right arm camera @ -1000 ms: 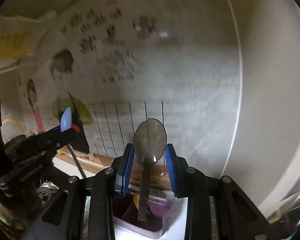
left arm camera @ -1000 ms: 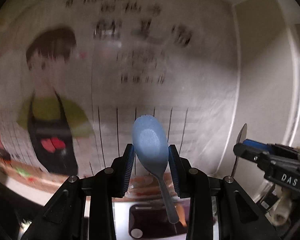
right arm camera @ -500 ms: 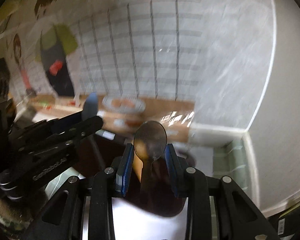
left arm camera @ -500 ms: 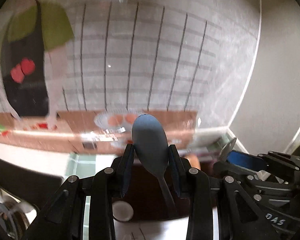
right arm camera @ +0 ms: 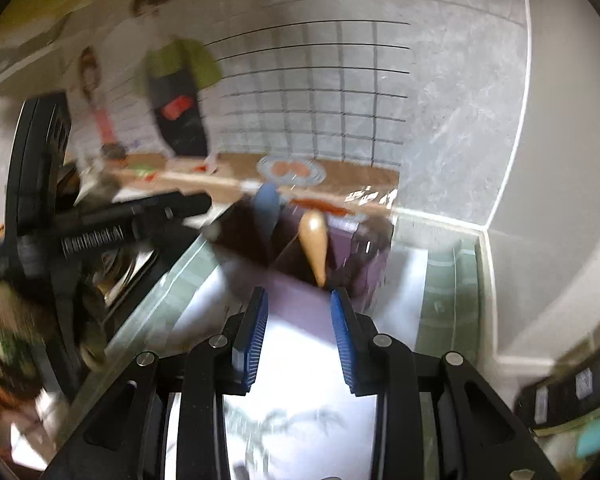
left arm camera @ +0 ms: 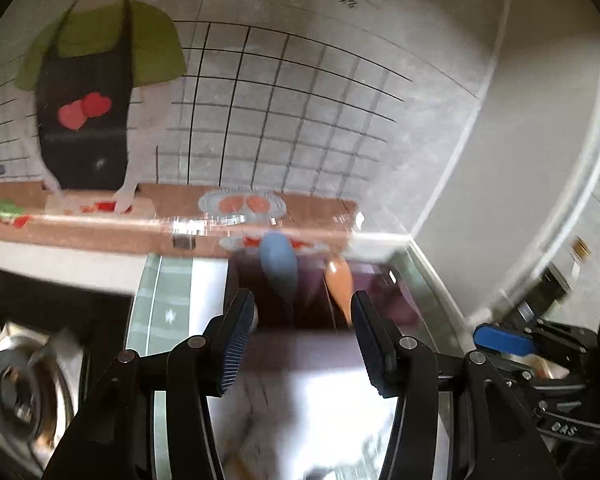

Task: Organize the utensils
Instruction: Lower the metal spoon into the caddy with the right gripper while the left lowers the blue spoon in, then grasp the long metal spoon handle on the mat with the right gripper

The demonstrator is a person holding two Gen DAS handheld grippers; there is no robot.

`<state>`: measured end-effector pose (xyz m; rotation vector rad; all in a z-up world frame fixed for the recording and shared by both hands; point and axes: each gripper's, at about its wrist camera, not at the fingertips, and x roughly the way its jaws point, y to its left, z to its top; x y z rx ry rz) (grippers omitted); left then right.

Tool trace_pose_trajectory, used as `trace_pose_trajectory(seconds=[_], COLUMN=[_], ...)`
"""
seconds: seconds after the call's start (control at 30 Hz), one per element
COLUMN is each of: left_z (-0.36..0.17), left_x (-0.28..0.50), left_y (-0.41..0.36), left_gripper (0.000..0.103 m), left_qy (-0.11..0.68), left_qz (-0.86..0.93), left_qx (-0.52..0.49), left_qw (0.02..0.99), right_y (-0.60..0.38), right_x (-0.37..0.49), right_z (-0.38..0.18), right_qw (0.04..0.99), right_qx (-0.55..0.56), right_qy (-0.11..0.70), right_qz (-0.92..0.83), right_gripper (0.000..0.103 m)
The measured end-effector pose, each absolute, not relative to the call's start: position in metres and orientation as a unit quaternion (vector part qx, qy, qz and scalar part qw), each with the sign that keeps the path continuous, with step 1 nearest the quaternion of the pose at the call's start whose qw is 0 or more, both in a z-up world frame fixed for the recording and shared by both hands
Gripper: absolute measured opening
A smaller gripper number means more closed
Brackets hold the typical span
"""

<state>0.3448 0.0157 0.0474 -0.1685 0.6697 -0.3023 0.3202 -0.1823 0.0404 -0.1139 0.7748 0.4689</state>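
Blue spoon (left arm camera: 278, 266), smooth matte plastic with an oval bowl, stands bowl-up in a dark purple box (left arm camera: 396, 300) with inner dividers. An orange spoon (left arm camera: 339, 280), glossy, stands in the compartment beside it. Left gripper (left arm camera: 302, 334): its jaws have just been opening and now stand wide, with nothing between the ribbed blue pads; the blue spoon sits just beyond the tips. Right gripper (right arm camera: 298, 324): jaws parted, nothing between them, no metal spoon visible. Frames are blurred. The box sits on a pale glossy counter (right arm camera: 440, 280) against a wall. The wall (left arm camera: 300, 100) shows grid-lined tile and a cartoon cook decal. Steel burner (left arm camera: 12, 392) at far left.
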Motion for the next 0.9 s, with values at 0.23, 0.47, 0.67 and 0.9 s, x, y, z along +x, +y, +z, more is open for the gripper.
trace_pose_trajectory(seconds=[0.23,0.47,0.67,0.9], left_z=[0.013,-0.03,-0.056,-0.062], left_x=[0.263,0.201,0.18,0.163], left_y=[0.021,0.023,0.024,0.018], left_gripper=[0.052,0.052,0.052,0.052], left_qy=[0.372,0.401,0.437,0.452], left_qz=[-0.137,-0.114,-0.108,-0.117], left_qx=[-0.064,-0.052,-0.052,-0.046], left_qw=[0.916,0.908,0.891,0.883], right_y=[-0.199,-0.197,-0.182,-0.175], right_x=[0.255,0.21,0.195,0.204], right_z=[0.014,-0.045,-0.077,-0.094], right_qw=[0.849,0.807,0.785,0.789], right_qx=[-0.07,-0.11,-0.136,-0.16], right_qy=[0.436,0.497,0.521,0.525], right_qz=[0.29,0.299,0.307,0.275], right_gripper=[0.031,0.031,0.031,0.027])
